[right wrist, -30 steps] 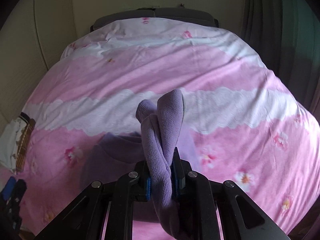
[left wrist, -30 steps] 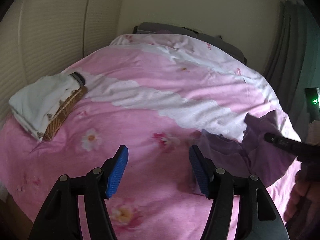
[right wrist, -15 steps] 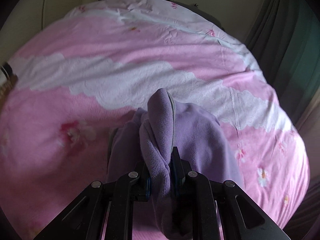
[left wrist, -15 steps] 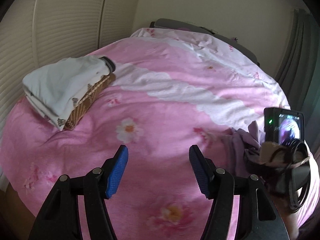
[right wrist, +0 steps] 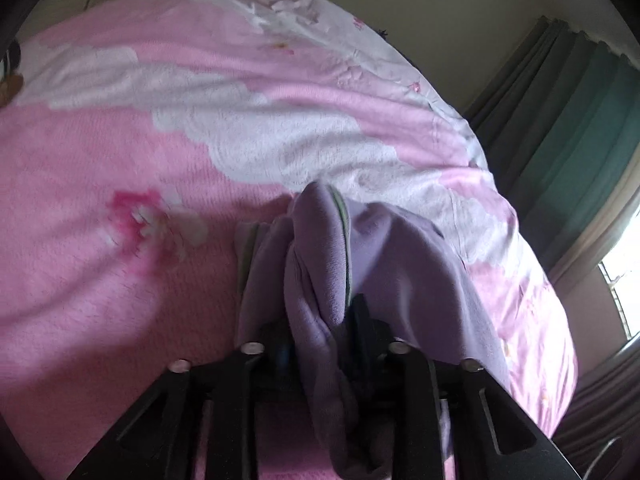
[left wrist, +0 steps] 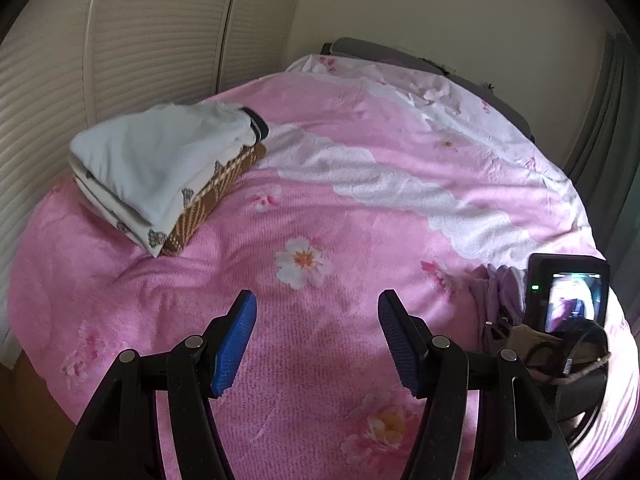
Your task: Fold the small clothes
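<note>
My right gripper (right wrist: 320, 320) is shut on a bunched fold of a small purple garment (right wrist: 404, 272), which drapes onto the pink floral blanket (right wrist: 100, 260). In the left wrist view a bit of the purple garment (left wrist: 500, 284) shows at the far right, partly hidden behind the right gripper's camera screen (left wrist: 568, 296). My left gripper (left wrist: 316, 340) is open and empty, with blue pads (left wrist: 236, 344), hovering over the pink blanket (left wrist: 320, 208) left of the garment.
A stack of folded clothes (left wrist: 160, 168), white on top of brown patterned, lies at the blanket's far left. A slatted wardrobe (left wrist: 100, 40) stands behind it. Dark curtains (right wrist: 560, 120) and a window are at the right. Pillows lie at the bed's far end.
My right gripper, still holding the purple garment, has swung right and lower toward the bed's right edge. My left gripper has shifted left, bringing the folded stack closer and larger in view.
</note>
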A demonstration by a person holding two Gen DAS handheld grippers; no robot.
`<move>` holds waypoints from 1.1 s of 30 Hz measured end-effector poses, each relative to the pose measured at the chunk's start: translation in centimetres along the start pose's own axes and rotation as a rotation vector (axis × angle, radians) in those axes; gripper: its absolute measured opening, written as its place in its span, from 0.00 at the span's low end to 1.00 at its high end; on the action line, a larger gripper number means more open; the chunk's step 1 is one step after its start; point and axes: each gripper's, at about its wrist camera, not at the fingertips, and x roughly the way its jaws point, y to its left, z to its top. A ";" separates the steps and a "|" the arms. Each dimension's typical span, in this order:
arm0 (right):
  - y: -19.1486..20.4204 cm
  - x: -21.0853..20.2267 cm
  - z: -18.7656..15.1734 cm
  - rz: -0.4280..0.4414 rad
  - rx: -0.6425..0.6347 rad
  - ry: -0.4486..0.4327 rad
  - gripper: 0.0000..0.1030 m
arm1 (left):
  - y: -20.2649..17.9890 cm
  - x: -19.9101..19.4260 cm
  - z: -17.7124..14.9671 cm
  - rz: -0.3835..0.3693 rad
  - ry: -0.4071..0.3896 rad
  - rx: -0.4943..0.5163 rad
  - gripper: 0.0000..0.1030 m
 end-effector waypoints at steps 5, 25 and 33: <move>-3.0 -3.9 -0.6 0.154 0.074 -0.082 0.56 | -1.9 -2.5 0.7 -0.007 -0.036 0.036 0.60; -21.2 -1.6 -10.6 0.524 0.207 -0.245 0.56 | -20.9 4.1 -3.7 -0.285 0.127 0.214 0.45; -24.1 0.9 -11.2 0.577 0.249 -0.290 0.56 | -24.6 9.1 -3.0 -0.308 0.214 0.272 0.30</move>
